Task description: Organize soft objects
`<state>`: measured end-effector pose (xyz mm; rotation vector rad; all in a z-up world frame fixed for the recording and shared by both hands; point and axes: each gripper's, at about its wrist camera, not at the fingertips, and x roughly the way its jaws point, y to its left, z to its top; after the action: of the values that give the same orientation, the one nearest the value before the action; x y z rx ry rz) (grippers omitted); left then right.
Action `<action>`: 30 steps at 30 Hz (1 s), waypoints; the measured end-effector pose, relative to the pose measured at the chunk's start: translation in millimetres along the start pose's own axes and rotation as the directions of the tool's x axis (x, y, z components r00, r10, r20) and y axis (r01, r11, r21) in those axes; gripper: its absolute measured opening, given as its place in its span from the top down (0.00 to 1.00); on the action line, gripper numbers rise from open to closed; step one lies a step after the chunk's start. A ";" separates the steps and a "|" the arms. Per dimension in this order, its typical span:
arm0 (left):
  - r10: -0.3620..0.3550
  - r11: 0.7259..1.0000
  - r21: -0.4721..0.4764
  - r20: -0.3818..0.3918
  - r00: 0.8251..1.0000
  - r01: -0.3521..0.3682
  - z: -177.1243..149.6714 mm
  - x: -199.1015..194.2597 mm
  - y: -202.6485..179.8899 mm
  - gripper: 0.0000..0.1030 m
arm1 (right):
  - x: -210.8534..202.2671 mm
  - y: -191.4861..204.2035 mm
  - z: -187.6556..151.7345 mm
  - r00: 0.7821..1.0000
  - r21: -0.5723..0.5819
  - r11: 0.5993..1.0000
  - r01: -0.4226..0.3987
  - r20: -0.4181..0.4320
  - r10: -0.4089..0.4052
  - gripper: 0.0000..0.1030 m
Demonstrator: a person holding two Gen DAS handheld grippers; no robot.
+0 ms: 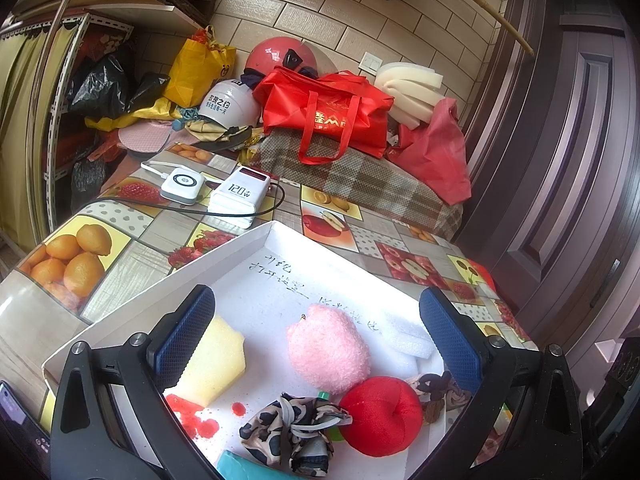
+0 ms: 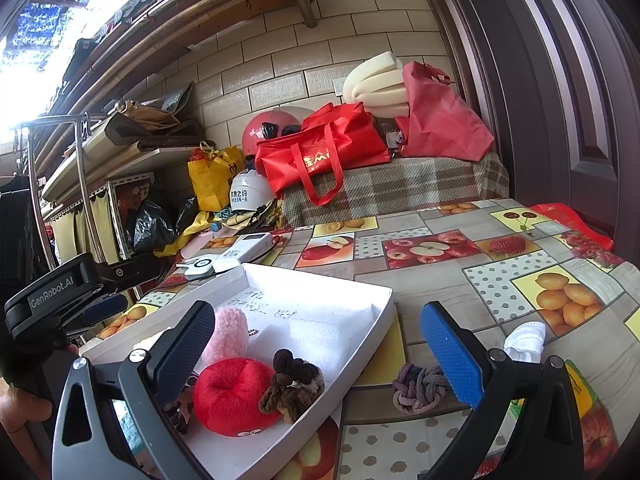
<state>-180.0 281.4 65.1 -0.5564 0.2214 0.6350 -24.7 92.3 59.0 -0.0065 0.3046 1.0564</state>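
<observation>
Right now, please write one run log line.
left gripper: open, over white tray | right gripper: open | purple knotted tie: outside tray

L wrist cam sits close above the white tray, looking fwd/down between its jaws toward the brick wall. R wrist cam is lower, just right of the tray, same heading. Both share tray, red bag, fruit-print surface.

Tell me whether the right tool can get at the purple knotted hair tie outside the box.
Probably yes. The right tool is open, and the purple knotted hair tie lies on bare tablecloth between its fingers, just outside the white box, with nothing covering it.
</observation>
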 end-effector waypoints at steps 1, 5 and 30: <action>0.000 1.000 0.000 0.000 1.000 0.000 0.2 0.0 0.1 0.00 | -0.4 0.5 -0.6 1.000 0.000 1.000 0.000 0.000 0.000 0.00; 0.000 1.000 0.000 -0.001 1.000 0.000 0.3 0.1 0.0 0.00 | 0.1 0.3 -0.2 1.000 0.000 1.000 -0.002 -0.001 0.002 0.00; 0.000 1.000 -0.002 -0.001 1.000 0.000 1.4 0.2 -0.8 0.00 | -3.1 -6.6 -12.4 0.997 0.026 0.999 -0.023 -0.076 0.025 0.00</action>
<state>-179.3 281.8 66.5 -0.5586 0.2220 0.6346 -23.4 84.5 47.0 -0.0210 0.3874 1.0777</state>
